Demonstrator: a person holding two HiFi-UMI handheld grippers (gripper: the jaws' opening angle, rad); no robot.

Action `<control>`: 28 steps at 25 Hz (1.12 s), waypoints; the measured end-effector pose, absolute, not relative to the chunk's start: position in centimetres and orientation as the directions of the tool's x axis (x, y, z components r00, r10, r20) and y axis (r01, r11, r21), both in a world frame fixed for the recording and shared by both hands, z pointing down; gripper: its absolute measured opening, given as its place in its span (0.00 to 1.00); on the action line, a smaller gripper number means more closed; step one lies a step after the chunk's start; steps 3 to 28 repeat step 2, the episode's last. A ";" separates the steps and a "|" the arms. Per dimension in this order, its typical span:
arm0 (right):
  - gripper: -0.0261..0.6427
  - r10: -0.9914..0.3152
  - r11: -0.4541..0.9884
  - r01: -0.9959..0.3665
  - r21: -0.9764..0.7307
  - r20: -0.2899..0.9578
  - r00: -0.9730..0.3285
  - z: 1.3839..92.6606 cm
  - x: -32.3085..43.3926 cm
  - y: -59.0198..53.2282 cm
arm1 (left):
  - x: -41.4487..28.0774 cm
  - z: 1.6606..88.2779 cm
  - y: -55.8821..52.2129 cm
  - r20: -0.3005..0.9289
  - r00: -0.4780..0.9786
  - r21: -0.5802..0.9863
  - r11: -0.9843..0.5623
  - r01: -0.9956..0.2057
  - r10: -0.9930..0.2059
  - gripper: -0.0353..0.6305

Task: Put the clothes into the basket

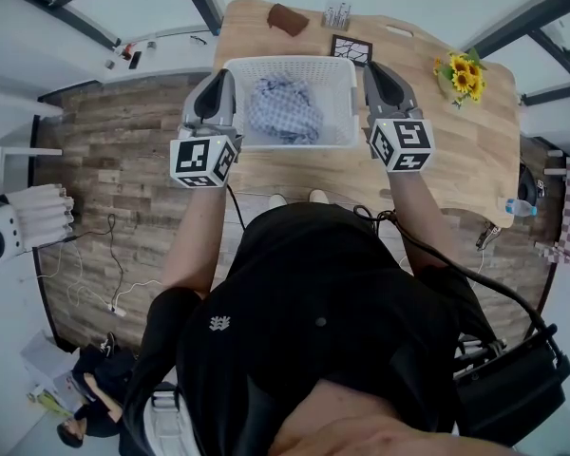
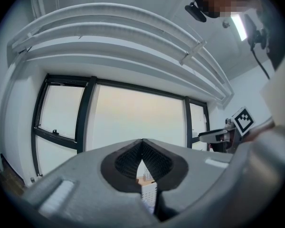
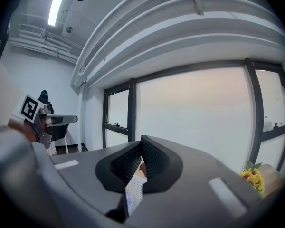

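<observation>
Wooden tabletop [image 1: 475, 160] above a plank floor [image 1: 104, 169]. Along the far edge: a brown pouch [image 1: 288, 18], a small striped box [image 1: 337, 13], a black-framed card [image 1: 351, 49]. Sunflowers [image 1: 461, 76] toward the right side; a water bottle [image 1: 519, 207] at the right near corner.

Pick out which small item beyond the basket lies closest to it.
The dark square tile with pale markings, right by the basket's far right corner; the brown piece and striped pack lie farther back.

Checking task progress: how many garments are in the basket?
1: a blue checked garment, bunched in the basket on the table. Others could be hidden beneath it.
</observation>
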State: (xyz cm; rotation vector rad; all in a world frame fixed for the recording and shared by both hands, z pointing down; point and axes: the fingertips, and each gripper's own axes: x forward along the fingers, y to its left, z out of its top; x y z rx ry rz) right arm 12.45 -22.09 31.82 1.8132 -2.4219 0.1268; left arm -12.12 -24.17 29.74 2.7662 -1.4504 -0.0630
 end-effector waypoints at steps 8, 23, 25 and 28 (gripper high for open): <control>0.03 -0.950 0.282 -0.959 0.003 0.140 -0.279 31.9 12.5 -22.1 | -12.0 29.9 -24.2 -0.026 0.570 0.035 -0.571 -0.820 -0.821 0.05; 0.03 -0.950 0.282 -0.959 0.003 0.140 -0.279 31.9 12.5 -22.1 | -12.0 29.9 -24.2 -0.026 0.570 0.035 -0.571 -0.820 -0.821 0.05; 0.03 -0.950 0.282 -0.959 0.003 0.140 -0.279 31.9 12.5 -22.1 | -12.0 29.9 -24.2 -0.026 0.570 0.035 -0.571 -0.820 -0.821 0.05; 0.03 -0.950 0.282 -0.959 0.003 0.140 -0.279 31.9 12.5 -22.1 | -12.0 29.9 -24.2 -0.026 0.570 0.035 -0.571 -0.820 -0.821 0.05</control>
